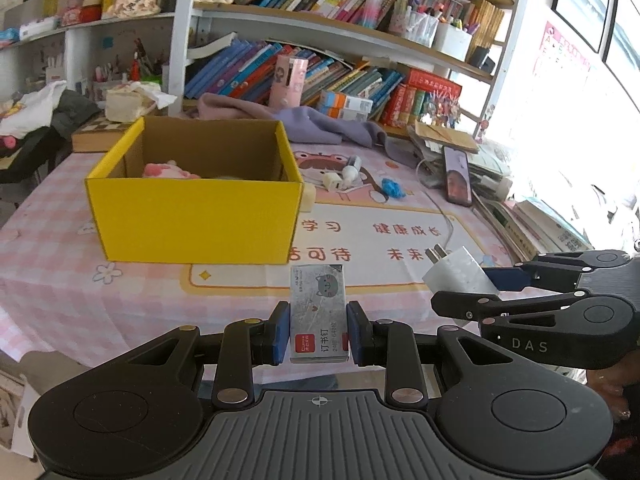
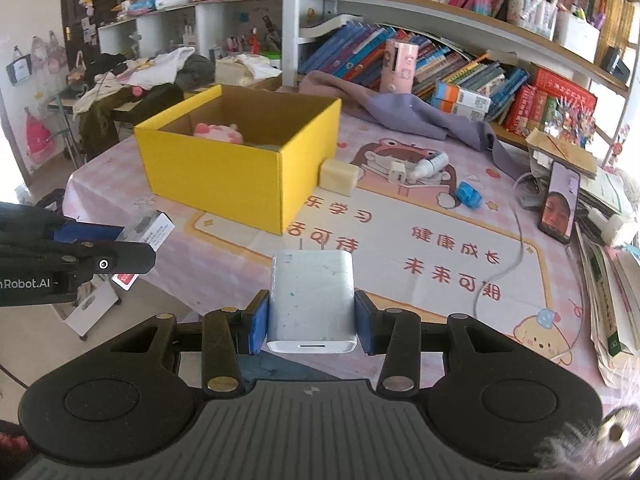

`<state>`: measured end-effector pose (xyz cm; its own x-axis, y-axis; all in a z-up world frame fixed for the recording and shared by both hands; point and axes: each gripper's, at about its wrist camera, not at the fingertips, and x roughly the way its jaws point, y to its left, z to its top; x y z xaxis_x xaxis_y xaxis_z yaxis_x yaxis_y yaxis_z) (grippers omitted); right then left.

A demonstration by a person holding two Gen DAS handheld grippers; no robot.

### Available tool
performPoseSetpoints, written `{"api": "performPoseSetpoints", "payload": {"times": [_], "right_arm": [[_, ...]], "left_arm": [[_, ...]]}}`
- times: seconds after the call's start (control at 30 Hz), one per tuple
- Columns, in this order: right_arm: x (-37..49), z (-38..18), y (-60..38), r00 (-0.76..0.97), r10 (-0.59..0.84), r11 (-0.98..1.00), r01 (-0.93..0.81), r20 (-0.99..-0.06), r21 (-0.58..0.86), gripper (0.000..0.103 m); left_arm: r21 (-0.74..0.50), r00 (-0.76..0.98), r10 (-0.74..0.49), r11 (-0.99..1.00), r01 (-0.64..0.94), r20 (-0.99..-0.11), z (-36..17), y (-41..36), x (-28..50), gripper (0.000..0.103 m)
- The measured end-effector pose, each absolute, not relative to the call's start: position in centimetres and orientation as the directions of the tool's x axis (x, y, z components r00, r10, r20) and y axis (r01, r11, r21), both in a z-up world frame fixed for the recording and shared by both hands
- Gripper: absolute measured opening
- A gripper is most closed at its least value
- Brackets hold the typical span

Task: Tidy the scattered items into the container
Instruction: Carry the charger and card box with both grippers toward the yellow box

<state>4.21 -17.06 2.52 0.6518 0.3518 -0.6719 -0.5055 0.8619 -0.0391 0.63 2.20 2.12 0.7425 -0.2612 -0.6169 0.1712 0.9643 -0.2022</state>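
Bookshelves crammed with books line the wall behind your tabletop (image 1: 60,280), which is covered with a pink checked cloth and a printed cartoon mat.

1. Left gripper (image 1: 318,334): your fingers (image 1: 280,332) are pinching a small staple box (image 1: 318,312) from both sides. The box is held above the near edge of the tabletop, its cat-printed end pointing away from you.
2. Right gripper (image 2: 311,320): your fingers (image 2: 259,322) are pinching a white charger plug (image 2: 312,300) by its sides, prongs pointing forward, held above the mat.
3. Container: the yellow cardboard box (image 1: 196,216) stands open on the tabletop ahead of both grippers. A pink plush toy (image 2: 219,133) lies inside it.
4. Items on the tabletop to the right of the container:
   - a cream block (image 2: 339,176), just beside the container's right wall;
   - a small white adapter (image 2: 397,171), touching a white bottle (image 2: 430,165) that lies on its side;
   - a blue crumpled object (image 2: 469,195), near the bottle.
5. A smartphone (image 2: 558,208) is propped at the right edge, screen lit. A purple cloth (image 2: 420,114) lies behind the container.
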Motion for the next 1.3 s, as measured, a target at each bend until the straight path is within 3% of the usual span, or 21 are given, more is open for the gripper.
{"api": "performPoseSetpoints", "payload": {"times": [0.8,1.3], "right_arm": [[3.9,3.2,-8.7,0.552,0.499,0.699,-0.712,-0.668,-0.065,0.041],[12.3,5.6,-5.4,0.617,0.563,0.704,-0.706,-0.55,-0.071,0.041]], "left_arm": [[-0.243,0.797,-0.107,0.969,-0.052,-0.595,2.3,9.5,-1.8,0.028],[-0.136,0.846,-0.082,0.991,0.011,-0.527,5.9,11.5,7.9,0.028]]}}
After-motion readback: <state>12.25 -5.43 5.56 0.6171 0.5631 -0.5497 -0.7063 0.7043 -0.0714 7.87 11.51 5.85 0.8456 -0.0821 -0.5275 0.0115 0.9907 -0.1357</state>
